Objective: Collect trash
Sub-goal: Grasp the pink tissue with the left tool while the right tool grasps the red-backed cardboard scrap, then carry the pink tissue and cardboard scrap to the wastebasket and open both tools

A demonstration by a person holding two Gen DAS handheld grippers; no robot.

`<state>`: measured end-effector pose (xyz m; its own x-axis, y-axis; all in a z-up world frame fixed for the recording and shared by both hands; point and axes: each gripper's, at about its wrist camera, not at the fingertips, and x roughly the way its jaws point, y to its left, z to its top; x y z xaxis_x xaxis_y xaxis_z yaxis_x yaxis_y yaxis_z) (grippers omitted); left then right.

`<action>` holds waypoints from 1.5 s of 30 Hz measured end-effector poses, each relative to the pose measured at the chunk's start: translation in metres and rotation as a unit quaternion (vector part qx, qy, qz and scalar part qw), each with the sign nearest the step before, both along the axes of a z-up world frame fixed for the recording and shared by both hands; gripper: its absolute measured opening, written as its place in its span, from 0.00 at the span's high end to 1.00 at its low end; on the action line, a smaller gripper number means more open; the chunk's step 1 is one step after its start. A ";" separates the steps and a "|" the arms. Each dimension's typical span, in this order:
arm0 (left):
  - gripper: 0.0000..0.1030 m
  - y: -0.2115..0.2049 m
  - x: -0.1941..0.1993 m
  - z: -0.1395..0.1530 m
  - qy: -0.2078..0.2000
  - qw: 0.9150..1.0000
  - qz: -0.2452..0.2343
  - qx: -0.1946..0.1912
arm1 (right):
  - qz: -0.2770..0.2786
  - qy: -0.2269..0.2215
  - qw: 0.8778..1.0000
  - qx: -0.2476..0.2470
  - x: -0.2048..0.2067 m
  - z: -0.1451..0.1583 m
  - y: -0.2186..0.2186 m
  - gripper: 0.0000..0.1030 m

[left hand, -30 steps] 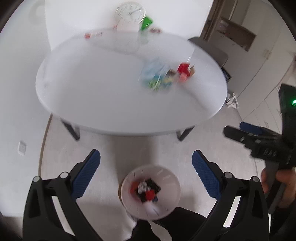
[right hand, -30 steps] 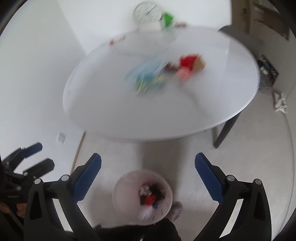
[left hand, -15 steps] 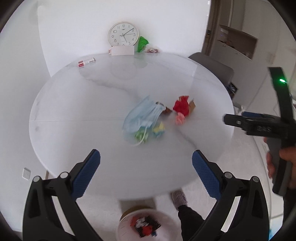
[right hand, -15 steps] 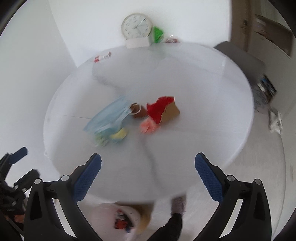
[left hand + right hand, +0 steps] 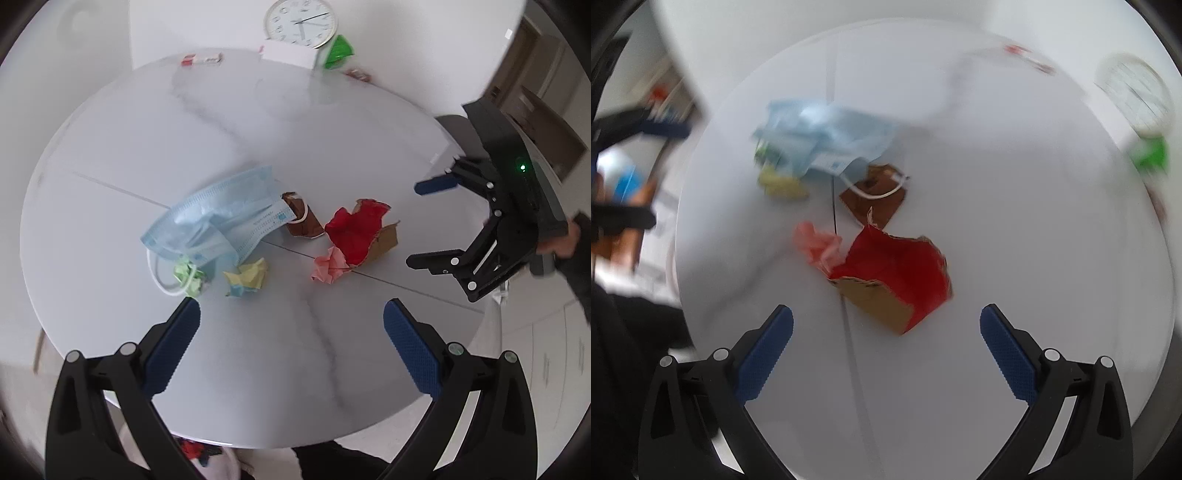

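Note:
A pile of trash lies mid-table: a blue face mask (image 5: 221, 218) (image 5: 827, 136), a brown wrapper (image 5: 301, 221) (image 5: 877, 195), a torn red carton (image 5: 364, 230) (image 5: 897, 277), a pink paper wad (image 5: 328, 266) (image 5: 816, 242), a yellow wad (image 5: 247, 278) (image 5: 781, 182) and a green wad (image 5: 188, 275). My left gripper (image 5: 291, 328) hovers open above the near table edge, nothing between its fingers. My right gripper (image 5: 886, 332) (image 5: 432, 225) is open just short of the red carton.
The round white table (image 5: 332, 369) holds a clock (image 5: 301, 18), a white card (image 5: 290, 53), a green packet (image 5: 338, 51) and a small red-white tube (image 5: 201, 59) at its far edge. A trash bin (image 5: 207, 454) with scraps stands below the near rim. A grey chair (image 5: 448, 123) is behind the right gripper.
Both grippers rose from over the floor bin to above the table. The right gripper swung round to the table's right side and closed in on the red carton.

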<state>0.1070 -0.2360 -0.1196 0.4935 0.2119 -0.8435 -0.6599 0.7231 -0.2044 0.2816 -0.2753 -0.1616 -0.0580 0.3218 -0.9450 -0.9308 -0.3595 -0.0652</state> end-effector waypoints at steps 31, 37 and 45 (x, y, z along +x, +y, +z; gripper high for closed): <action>0.48 0.018 0.121 -0.090 0.059 0.993 0.088 -0.047 | 0.003 0.119 0.993 -0.018 0.061 -0.015 0.018 0.59; 0.74 0.012 0.131 -0.089 0.073 0.994 0.076 -0.038 | -0.065 0.149 0.987 0.006 0.080 -0.009 0.006 0.59; 0.76 -0.004 0.107 -0.066 0.052 0.995 0.085 -0.033 | -0.107 0.168 0.979 0.037 0.064 0.014 -0.008 0.59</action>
<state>0.2141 -0.2399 -0.1851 0.3652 0.2277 -0.9026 -0.7911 0.5870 -0.1720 0.3454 -0.2832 -0.1476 -0.2850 0.4270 -0.8582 -0.9579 -0.1594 0.2389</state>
